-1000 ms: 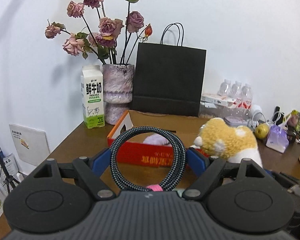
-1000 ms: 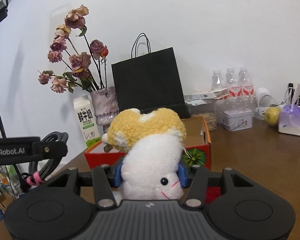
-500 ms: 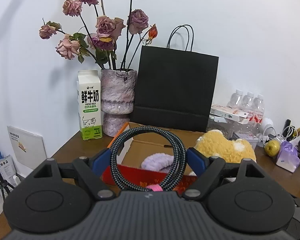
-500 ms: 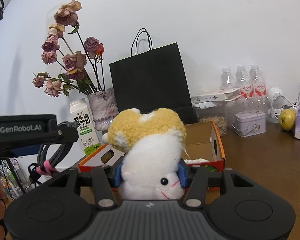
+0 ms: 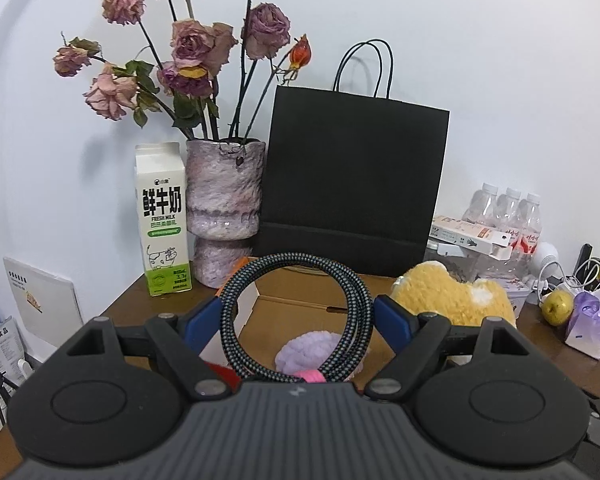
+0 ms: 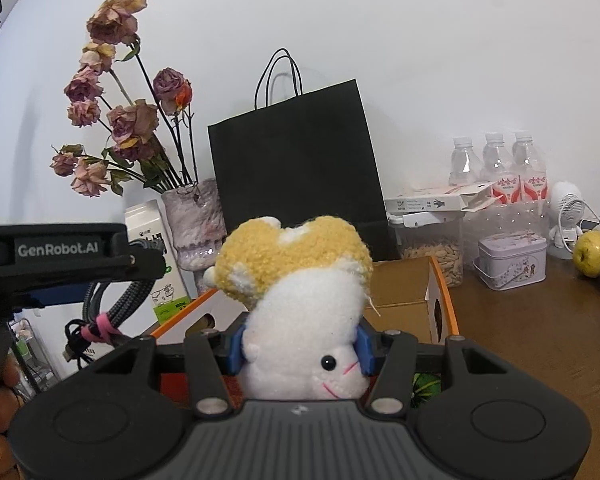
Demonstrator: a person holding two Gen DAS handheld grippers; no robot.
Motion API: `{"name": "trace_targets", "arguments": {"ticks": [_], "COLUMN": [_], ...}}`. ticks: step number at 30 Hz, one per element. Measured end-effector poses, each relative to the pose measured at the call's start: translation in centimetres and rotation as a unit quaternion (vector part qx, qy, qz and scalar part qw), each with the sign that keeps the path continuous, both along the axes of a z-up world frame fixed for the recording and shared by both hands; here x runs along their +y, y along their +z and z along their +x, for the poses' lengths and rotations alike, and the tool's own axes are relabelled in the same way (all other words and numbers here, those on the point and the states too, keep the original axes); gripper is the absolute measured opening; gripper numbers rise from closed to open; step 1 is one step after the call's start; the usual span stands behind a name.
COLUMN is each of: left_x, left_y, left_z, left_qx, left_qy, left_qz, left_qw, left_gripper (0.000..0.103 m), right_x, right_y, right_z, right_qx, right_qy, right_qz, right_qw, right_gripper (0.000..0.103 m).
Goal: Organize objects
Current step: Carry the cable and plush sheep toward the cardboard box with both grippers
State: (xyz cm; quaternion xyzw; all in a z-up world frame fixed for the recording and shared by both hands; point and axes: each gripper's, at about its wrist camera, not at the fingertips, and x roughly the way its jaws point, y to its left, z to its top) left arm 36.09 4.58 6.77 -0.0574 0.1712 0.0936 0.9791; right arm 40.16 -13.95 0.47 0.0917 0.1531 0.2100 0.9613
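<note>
Left wrist view: the left claw (image 5: 298, 316) is clamped wide on one coiled black-and-white braided cable (image 5: 296, 320), ring standing upright and facing the camera, pink tie at the bottom, hanging over the open orange cardboard box (image 5: 300, 308) with one purple fuzzy thing (image 5: 312, 354) inside. Right wrist view: the right claw (image 6: 300, 350) squeezes one yellow-and-white plush toy (image 6: 300, 292), long axis upright, face down, above the same box on the brown counter (image 6: 540, 328); three water bottles (image 6: 496, 168) line the wall.

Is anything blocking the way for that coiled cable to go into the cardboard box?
Nothing visible does. The left gripper holds the coiled cable over the open cardboard box. A purple fuzzy item already lies inside, but bare floor shows around it. The plush toy is clamped in the right gripper alongside.
</note>
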Motion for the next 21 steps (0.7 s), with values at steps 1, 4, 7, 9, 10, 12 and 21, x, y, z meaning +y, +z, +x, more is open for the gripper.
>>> {"name": "trace_targets", "arguments": {"ticks": [1,4,7,9,10,12,21], "left_x": [0.1,0.3,0.6,0.9,1.1,1.4,2.2], "left_y": [0.0,0.1,0.4,0.5,0.5,0.5,-0.5], "left_z": [0.2,0.9,1.5,2.0,2.2,2.8,6.1], "left_qx": [0.0,-0.001,-0.005,-0.006,-0.007,-0.007,0.013], "left_qy": [0.0,-0.005,-0.004,-0.003,-0.001,0.001,0.007], "left_qz": [0.0,-0.002,-0.005,-0.008,-0.01,-0.012,-0.013], "left_qw": [1.0,1.0,1.0,0.9999,0.9999,0.9999,0.9998], "left_gripper": [0.083,0.083,0.083,0.083,0.083,0.083,0.083], "right_x": [0.0,0.1,0.0,0.0,0.1,0.1,0.2], "right_y": [0.1,0.2,0.3,0.4,0.4,0.3,0.4], "right_z": [0.2,0.9,1.7,2.3,2.6,3.1,5.7], "right_qx": [0.001,0.002,0.002,0.003,0.004,0.006,0.008], "right_qy": [-0.001,-0.005,-0.01,-0.013,-0.014,-0.015,-0.022], "right_qz": [0.001,0.002,0.003,0.004,0.004,0.003,0.0], "right_qw": [1.0,1.0,1.0,1.0,1.0,1.0,1.0], "right_gripper": [0.05,0.05,0.05,0.05,0.05,0.05,0.05]}}
